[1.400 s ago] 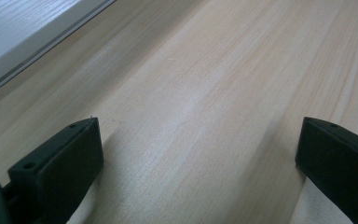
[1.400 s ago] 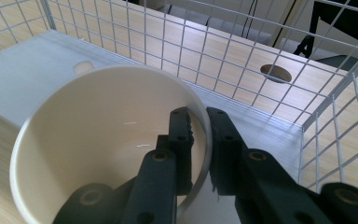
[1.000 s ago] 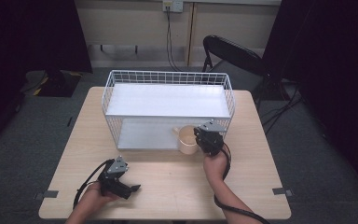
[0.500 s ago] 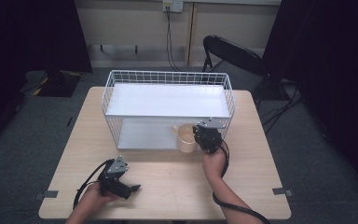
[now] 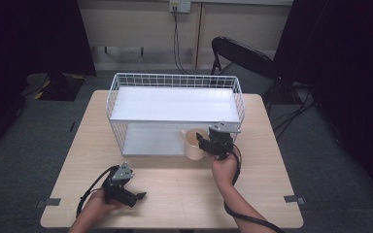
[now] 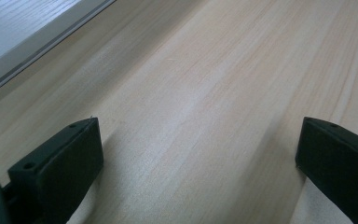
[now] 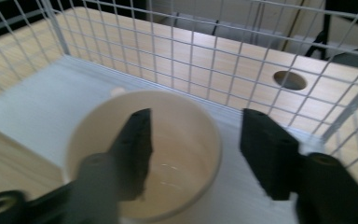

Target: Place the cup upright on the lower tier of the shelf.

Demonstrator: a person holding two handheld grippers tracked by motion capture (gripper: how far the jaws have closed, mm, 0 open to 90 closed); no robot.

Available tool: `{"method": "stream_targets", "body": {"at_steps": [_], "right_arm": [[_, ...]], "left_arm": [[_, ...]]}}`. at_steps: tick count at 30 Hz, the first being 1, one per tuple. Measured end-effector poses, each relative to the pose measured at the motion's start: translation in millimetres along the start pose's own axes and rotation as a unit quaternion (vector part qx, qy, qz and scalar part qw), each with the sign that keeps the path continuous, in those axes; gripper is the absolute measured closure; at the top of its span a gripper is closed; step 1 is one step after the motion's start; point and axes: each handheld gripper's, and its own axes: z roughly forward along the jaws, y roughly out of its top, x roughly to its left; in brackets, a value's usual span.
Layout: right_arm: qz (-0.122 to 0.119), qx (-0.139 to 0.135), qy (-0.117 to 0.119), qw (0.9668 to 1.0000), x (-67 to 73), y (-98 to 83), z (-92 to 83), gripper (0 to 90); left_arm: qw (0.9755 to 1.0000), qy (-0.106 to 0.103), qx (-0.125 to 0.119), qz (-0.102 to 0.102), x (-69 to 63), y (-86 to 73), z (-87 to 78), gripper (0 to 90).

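Observation:
A cream mug (image 5: 192, 144) stands at the front right of the white wire rack (image 5: 175, 80), at the edge of its lower shelf. My right gripper (image 5: 202, 141) is at the mug's right side. In the right gripper view the mug (image 7: 177, 163) is empty, and the right gripper (image 7: 196, 116) is open, with one jaw inside the mug and the other outside its rim, apart from it. My left gripper (image 5: 139, 196) lies on the wooden table (image 5: 184, 189) at the front left. It is open over bare wood (image 6: 198, 135), with nothing between its jaws.
The rack's white upper shelf (image 5: 175, 104) covers most of the lower one. Wire mesh (image 7: 191, 46) closes the rack's back and sides. A round hole (image 7: 289, 80) sits in the tabletop behind the rack. A black chair (image 5: 238, 53) stands beyond the table.
The right gripper and the mug have edged very slightly toward the rack. The left gripper has not moved.

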Motion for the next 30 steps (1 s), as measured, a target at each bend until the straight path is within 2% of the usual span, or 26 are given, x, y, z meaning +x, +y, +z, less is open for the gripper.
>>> {"method": "stream_targets", "body": {"at_steps": [2,5,12,14,21,30], "right_arm": [[0.018,0.000,0.022,0.9996,-0.1,0.7,-2.4,31.2],[0.003,-0.005,0.026,0.9996,4.2,1.8,-7.3,24.0],[-0.011,0.012,0.053,0.9985,12.9,-1.0,-14.5,16.9],[-0.018,0.015,0.051,0.9984,14.5,-2.6,-15.5,16.3],[-0.010,0.029,0.048,0.9984,12.2,-8.7,-13.5,14.9],[-0.013,0.037,0.040,0.9984,12.2,-12.2,-8.7,15.7]], "left_arm": [[1.0000,0.001,0.000,0.002,0.1,0.1,-0.2,0.2],[1.0000,0.000,0.000,0.000,0.0,0.0,0.0,0.2],[1.0000,0.000,0.000,0.000,0.0,0.0,0.0,0.2],[1.0000,0.000,0.000,0.000,0.0,0.0,0.0,0.2],[1.0000,0.001,0.000,0.001,0.1,0.1,-0.1,0.2],[1.0000,0.001,0.000,0.001,0.1,0.1,-0.1,0.2]]}}
